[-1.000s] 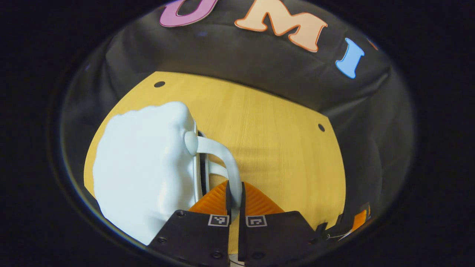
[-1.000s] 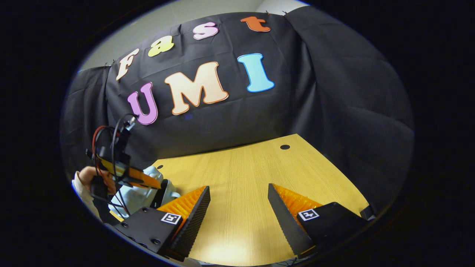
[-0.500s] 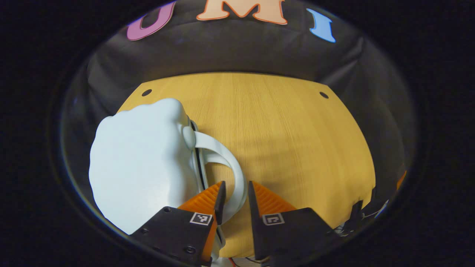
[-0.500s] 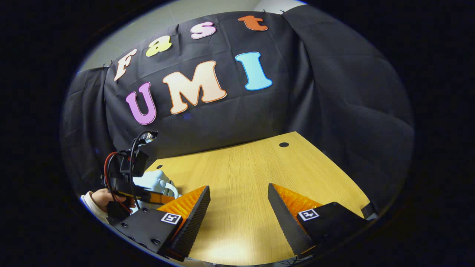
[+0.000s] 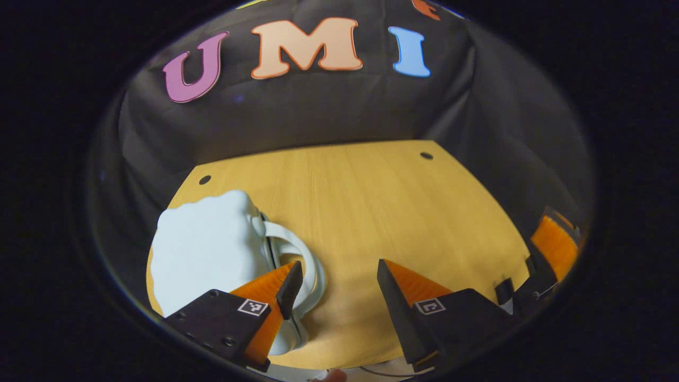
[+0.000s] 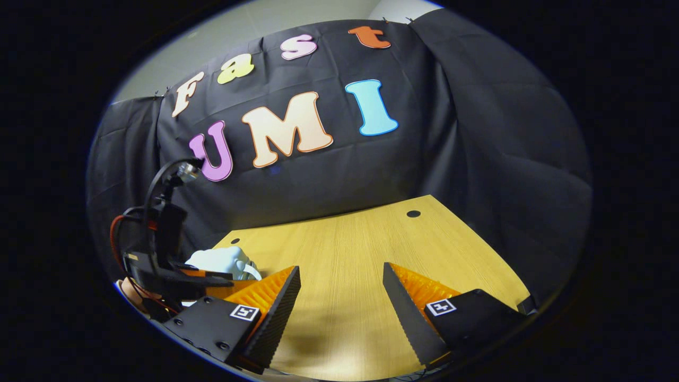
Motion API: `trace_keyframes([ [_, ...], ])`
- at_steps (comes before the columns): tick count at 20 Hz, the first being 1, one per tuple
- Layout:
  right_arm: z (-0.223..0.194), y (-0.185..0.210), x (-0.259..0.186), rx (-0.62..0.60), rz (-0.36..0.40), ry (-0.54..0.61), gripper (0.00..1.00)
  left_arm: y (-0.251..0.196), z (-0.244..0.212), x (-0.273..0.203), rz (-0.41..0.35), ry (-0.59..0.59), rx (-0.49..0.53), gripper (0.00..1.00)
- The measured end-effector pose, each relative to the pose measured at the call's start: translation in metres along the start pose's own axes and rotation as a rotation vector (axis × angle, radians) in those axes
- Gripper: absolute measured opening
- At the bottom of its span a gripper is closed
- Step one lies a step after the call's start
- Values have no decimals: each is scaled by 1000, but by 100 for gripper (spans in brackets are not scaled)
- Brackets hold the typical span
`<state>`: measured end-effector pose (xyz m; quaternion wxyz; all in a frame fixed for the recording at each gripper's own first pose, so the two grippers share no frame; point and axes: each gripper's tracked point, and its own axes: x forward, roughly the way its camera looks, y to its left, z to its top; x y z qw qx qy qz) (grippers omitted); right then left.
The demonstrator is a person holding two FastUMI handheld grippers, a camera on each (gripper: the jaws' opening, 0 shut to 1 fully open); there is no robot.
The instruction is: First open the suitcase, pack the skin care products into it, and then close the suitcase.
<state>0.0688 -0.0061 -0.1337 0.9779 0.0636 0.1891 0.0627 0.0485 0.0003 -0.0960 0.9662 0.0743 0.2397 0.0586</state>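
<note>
Smooth pale plastic suitcase (image 5: 207,249), matt wood-grain table (image 5: 382,207)

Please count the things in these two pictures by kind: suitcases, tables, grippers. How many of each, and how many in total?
Suitcase: 1, the pale blue suitcase with a looped handle, lying closed on the table.
Table: 1, the wooden table.
Grippers: 2, the left gripper and the right gripper, both with jaws apart.
Total: 4.

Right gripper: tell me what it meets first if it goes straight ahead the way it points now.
Bare wooden table lies ahead of the open right tool, with the black cloth wall beyond its far edge. The way looks free; depth is hard to judge. The pale blue suitcase sits off to the side.
</note>
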Motion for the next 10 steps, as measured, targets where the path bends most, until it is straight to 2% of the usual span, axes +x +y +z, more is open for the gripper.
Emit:
trace_keyframes([
  [2,3,0,-2,-8,2,-7,98,2,5,-6,6,-35,-15,86],
  [5,3,-2,-4,-10,1,-8,98,9,13,-7,34,-63,5,96],
  [10,5,-3,-8,-23,-5,-14,98,6,10,-5,23,-49,13,97],
])
